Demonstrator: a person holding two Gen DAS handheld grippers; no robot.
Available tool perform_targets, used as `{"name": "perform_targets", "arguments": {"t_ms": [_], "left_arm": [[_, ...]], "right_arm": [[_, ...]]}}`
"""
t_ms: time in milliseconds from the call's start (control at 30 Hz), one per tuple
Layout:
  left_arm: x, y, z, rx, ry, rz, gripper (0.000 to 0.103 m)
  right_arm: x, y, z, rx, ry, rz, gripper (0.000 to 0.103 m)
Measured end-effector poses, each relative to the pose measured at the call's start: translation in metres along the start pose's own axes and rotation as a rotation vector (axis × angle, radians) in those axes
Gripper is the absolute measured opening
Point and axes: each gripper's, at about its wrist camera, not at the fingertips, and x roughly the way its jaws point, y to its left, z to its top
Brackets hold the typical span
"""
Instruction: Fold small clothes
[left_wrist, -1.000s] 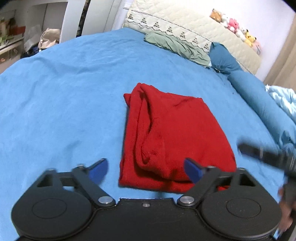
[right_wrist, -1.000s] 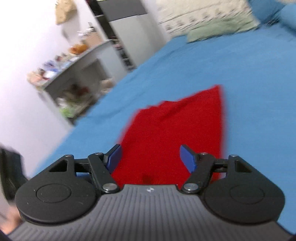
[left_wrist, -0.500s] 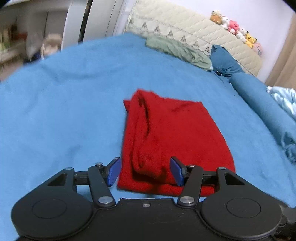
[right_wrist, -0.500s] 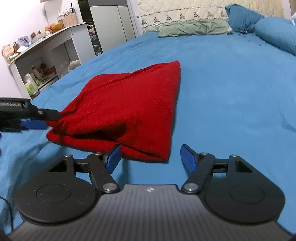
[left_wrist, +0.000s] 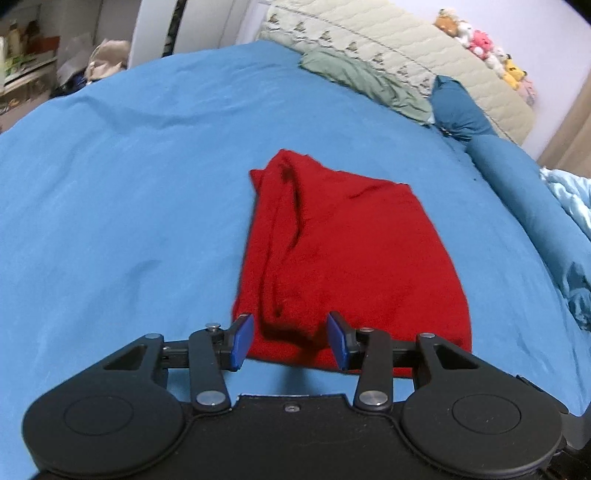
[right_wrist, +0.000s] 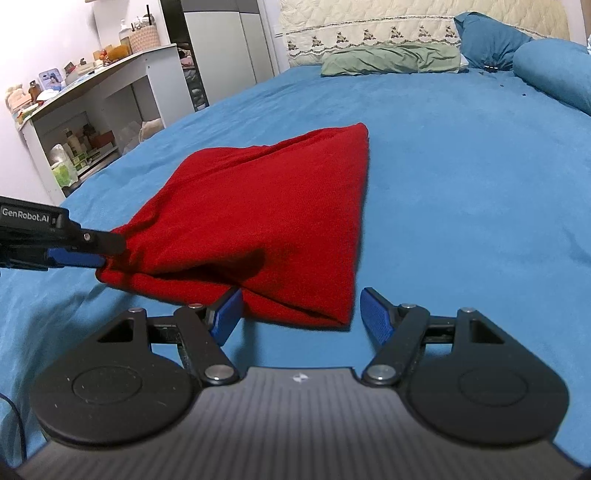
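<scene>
A folded red garment (left_wrist: 351, 258) lies on the blue bed sheet (left_wrist: 129, 203). My left gripper (left_wrist: 291, 339) is open, its blue fingers either side of the garment's near left corner. In the right wrist view the same garment (right_wrist: 266, 214) shows, with the left gripper's fingers (right_wrist: 77, 256) reaching its left corner. My right gripper (right_wrist: 301, 314) is open, its jaws straddling the garment's near right corner just above the sheet.
Green pillow (left_wrist: 365, 81), dark blue bolster (left_wrist: 517, 177) and a quilted headboard (left_wrist: 406, 48) with plush toys lie at the far end. A light blue blanket (left_wrist: 569, 199) is at the right. A white desk with shelves (right_wrist: 92, 110) stands left of the bed.
My left gripper narrowed and moved onto the garment's near left corner. My right gripper swung round and came down to the near right corner, still open.
</scene>
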Motion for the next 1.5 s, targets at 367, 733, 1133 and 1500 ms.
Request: {"name": "perform_targets", "arguments": {"t_ms": [367,733,1133,1500], "left_arm": [[0.02,-0.002,0.006,-0.028,0.016,-0.035,0.041],[-0.023,0.012,0.01,-0.023,-0.136,-0.05,0.01],[0.007,0.014,-0.009,0.007,0.011,0.04,0.01],[0.013,0.001,0.058,0.06,-0.05,-0.025,0.096]], "right_arm": [[0.002,0.001,0.001,-0.006,0.001,0.002,0.086],[0.018,0.009,0.003,-0.097,-0.017,-0.12,0.083],[-0.002,-0.024,-0.001,-0.04,0.029,-0.167,0.082],[-0.019,-0.048,0.099,0.043,0.093,0.096,0.103]]}}
